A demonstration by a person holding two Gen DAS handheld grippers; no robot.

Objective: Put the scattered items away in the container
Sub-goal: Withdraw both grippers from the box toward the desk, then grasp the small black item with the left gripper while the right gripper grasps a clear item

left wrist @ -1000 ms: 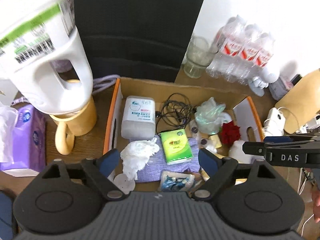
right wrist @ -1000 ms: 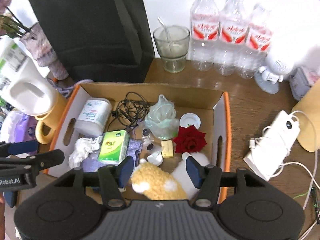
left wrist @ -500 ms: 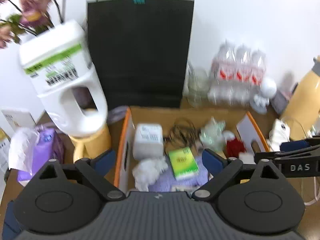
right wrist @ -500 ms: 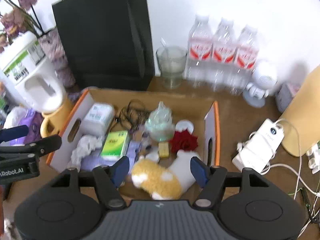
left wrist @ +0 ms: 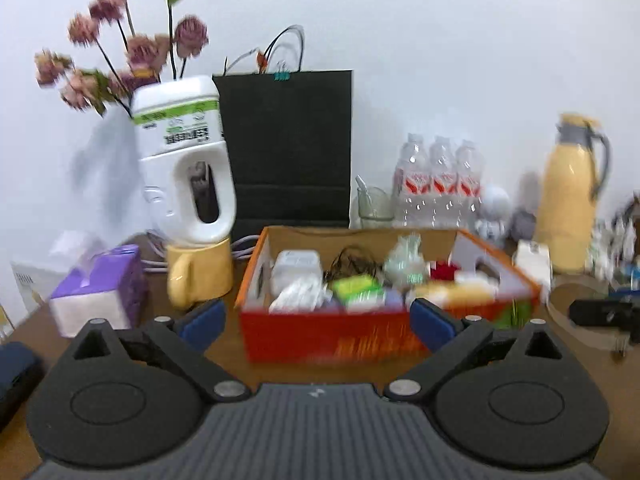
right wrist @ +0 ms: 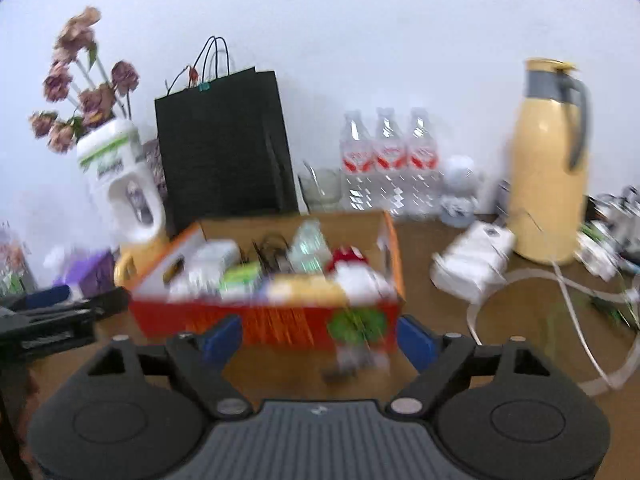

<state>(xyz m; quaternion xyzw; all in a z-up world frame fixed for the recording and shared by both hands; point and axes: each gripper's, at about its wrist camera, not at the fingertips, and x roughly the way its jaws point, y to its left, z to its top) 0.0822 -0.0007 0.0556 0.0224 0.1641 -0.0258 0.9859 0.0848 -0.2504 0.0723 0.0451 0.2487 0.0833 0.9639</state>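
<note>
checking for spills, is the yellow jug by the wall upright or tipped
Upright: the yellow jug stands on its base on the table, lid on top.

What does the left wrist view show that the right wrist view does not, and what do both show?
Only the left wrist view shows the left gripper from behind, open and holding nothing, and a dark object at the left edge. Only the right wrist view shows the right gripper from behind, open and holding nothing. Both show the full cardboard box, the black bag and the yellow jug.
</note>
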